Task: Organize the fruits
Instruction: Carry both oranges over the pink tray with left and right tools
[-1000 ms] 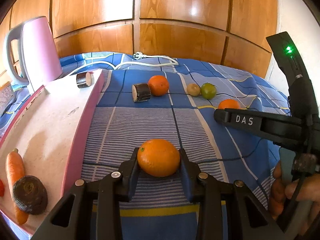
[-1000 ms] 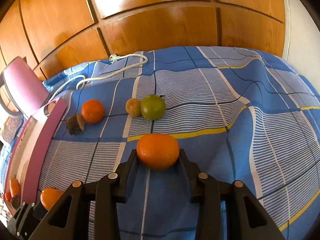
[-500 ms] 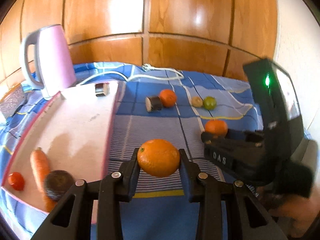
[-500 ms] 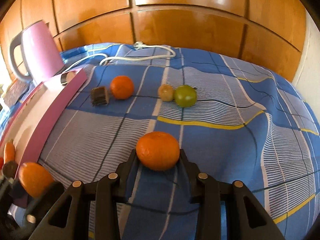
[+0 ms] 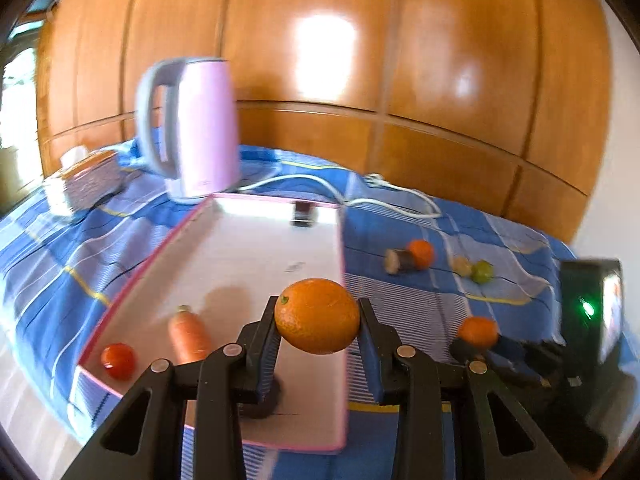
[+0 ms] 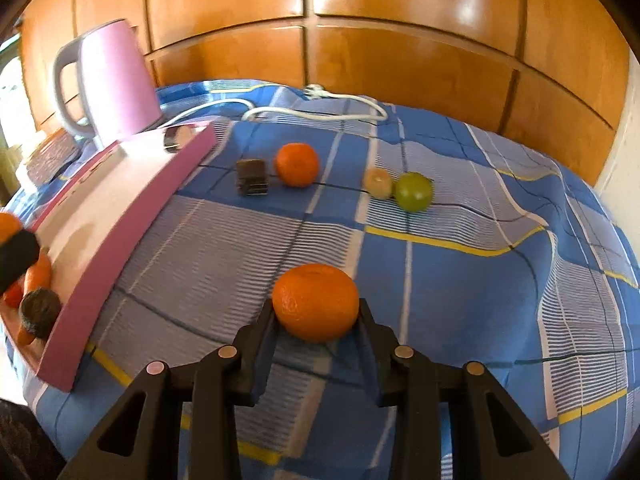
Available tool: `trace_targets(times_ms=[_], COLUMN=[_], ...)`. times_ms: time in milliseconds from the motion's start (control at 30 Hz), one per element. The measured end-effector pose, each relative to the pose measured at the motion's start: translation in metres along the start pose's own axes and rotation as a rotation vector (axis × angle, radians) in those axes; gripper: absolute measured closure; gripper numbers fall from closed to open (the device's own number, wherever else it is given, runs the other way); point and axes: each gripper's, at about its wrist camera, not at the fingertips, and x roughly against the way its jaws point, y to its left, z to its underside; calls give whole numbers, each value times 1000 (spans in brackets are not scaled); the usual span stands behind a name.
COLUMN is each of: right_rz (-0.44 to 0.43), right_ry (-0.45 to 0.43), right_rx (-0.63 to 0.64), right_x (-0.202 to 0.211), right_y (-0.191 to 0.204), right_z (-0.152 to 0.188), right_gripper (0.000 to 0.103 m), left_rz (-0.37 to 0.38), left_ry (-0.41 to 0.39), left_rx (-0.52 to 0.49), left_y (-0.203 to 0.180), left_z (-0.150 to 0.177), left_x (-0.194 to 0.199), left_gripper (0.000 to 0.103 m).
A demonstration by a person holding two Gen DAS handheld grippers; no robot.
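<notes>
Moved: left gripper [image 5: 318, 316], clamping orange [image 5: 317, 315], now over pink tray [image 5: 256, 248] | right gripper [image 6: 316, 308] clamps mandarin [image 6: 315, 302] | writing: none readable

Glossy wooden wall panels [image 6: 400, 40] fill twelve o'clock, catching bright glare. A blue checked bedspread [image 6: 480, 280] covers the bed. Daylight enters at nine o'clock.

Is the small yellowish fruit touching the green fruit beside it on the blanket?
Touching. In the right wrist view the yellowish fruit sits against the green fruit with no blanket visible between them.
</notes>
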Motion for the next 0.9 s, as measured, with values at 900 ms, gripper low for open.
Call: trace_targets(times_ms=[900], right_rz=[-338], right_ry=[-114], right_rx=[61], right_x=[38], right_y=[108], right_z=[-66], right_gripper=[66], left_rz=[-243], left_ry=[20], left_rx=[343], left_y=[80], left_z=[-3], left_x=[-23], left_gripper=[66])
